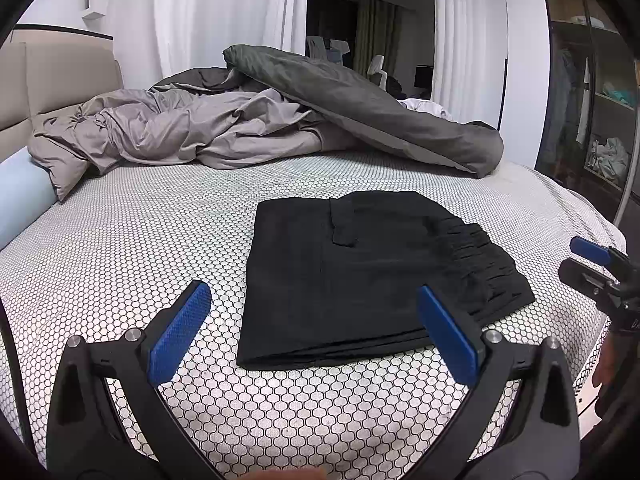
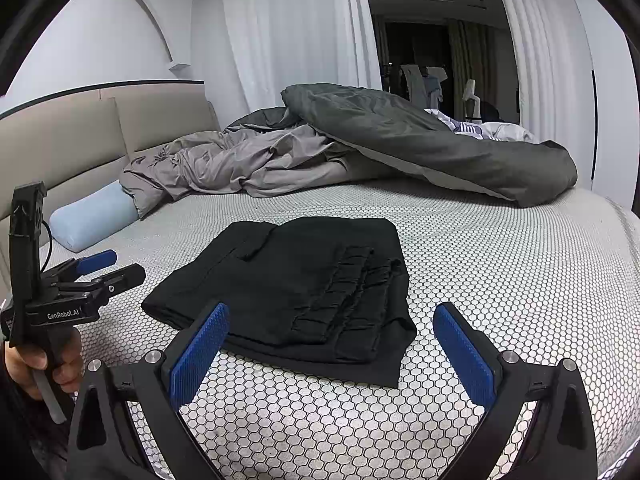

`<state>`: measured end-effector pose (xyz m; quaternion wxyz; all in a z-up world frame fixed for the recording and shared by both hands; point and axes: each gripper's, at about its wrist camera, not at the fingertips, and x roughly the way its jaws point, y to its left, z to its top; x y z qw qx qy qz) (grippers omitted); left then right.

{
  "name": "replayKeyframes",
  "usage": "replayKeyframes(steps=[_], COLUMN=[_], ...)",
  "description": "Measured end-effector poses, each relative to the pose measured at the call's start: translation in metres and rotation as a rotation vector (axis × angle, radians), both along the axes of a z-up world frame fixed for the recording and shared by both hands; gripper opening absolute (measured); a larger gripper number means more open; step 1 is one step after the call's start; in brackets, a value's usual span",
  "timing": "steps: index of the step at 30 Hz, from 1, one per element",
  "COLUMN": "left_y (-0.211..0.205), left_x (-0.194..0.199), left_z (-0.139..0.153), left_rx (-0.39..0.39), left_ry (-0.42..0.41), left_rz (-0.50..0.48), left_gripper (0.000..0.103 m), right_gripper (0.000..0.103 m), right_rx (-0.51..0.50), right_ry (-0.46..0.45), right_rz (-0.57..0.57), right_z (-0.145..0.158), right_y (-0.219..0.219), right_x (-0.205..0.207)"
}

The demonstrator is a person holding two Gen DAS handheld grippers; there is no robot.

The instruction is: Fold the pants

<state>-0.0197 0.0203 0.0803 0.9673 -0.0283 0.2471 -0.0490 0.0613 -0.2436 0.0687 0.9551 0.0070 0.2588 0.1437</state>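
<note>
Black pants (image 1: 360,276) lie folded into a compact rectangle on the honeycomb-patterned bed cover (image 1: 140,240), elastic waistband on top at the right side. They also show in the right wrist view (image 2: 296,292). My left gripper (image 1: 316,332) is open and empty, held just short of the pants' near folded edge. My right gripper (image 2: 332,344) is open and empty, above the waistband end. The left gripper also shows at the left of the right wrist view (image 2: 100,268); the right one shows at the right edge of the left wrist view (image 1: 600,268).
A rumpled grey duvet (image 1: 248,124) lies across the far part of the bed. A light blue bolster pillow (image 2: 92,216) rests by the beige headboard (image 2: 80,132). White curtains (image 2: 288,32) hang behind. An open wardrobe (image 1: 592,100) stands at the right.
</note>
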Motion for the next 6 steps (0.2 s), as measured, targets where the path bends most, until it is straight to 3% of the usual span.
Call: replayKeyframes(steps=[6], left_y=[0.0042], left_x=[-0.0012], left_z=[-0.0007], left_rx=[-0.012], left_ry=[0.009], left_rz=[-0.002], left_gripper=[0.102], right_gripper=[0.103], right_rx=[0.012], right_ry=[-0.019], right_rz=[0.012], right_z=[-0.0002], right_y=[0.0008], right_x=[-0.0005])
